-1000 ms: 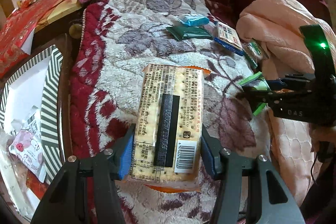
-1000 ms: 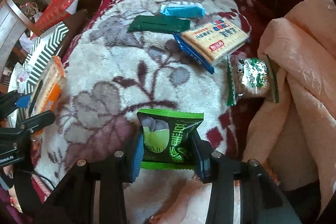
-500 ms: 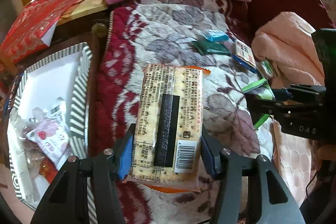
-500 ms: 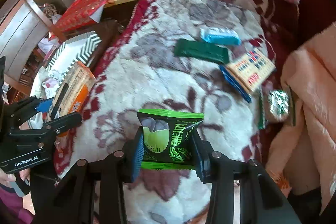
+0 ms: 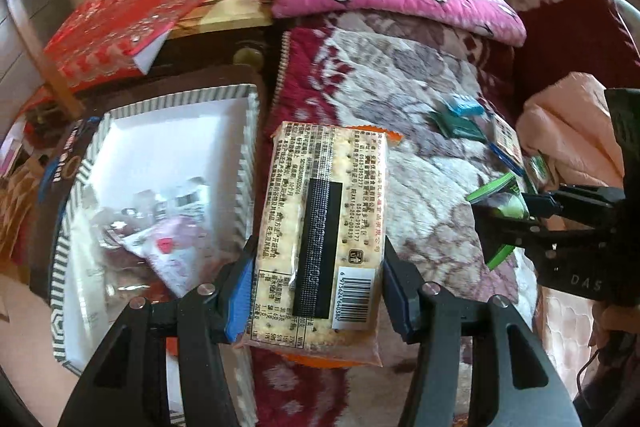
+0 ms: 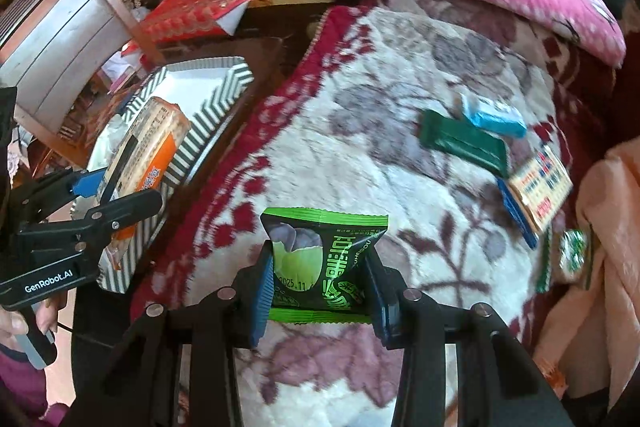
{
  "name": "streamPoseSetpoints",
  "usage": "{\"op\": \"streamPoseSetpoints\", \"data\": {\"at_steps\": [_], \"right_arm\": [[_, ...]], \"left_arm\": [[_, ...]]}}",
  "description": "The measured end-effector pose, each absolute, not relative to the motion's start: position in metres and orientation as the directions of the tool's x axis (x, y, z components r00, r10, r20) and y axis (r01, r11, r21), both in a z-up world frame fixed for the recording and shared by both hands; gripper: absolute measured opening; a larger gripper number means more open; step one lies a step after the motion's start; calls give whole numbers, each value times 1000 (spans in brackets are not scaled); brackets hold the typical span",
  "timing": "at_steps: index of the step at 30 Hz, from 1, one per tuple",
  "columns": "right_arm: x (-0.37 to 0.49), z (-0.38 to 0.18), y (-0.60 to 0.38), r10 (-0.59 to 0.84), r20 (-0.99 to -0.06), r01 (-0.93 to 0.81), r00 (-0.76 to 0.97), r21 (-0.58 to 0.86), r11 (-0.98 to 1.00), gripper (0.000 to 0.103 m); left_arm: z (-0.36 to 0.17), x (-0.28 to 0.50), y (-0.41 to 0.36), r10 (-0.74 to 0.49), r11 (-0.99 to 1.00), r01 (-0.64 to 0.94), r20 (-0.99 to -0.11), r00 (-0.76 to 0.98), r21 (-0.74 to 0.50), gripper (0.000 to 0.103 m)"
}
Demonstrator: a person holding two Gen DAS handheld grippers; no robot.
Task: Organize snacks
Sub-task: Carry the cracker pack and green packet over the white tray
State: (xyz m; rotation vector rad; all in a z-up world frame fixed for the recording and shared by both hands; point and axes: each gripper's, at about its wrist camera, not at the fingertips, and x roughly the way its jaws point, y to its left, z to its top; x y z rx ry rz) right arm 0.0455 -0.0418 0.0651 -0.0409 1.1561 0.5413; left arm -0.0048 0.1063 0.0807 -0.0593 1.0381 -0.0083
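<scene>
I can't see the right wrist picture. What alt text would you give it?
The right gripper is shut on a green snack packet above a flowery blanket. To the left, the left gripper holds a cracker pack over a striped box. More snacks lie on the blanket.

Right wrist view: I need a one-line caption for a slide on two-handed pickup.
Right gripper holds a green snack packet above the floral blanket, while the left gripper carries a cracker pack toward the striped box.
</scene>
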Motion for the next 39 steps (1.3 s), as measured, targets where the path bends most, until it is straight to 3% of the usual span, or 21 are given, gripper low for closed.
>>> {"op": "streamPoseSetpoints", "data": {"at_steps": [39], "right_arm": [[58, 78, 127, 465, -866, -660, 184, 242, 711, 44]], "left_arm": [[85, -52, 258, 136, 935, -349, -858, 495, -53, 55]]}}
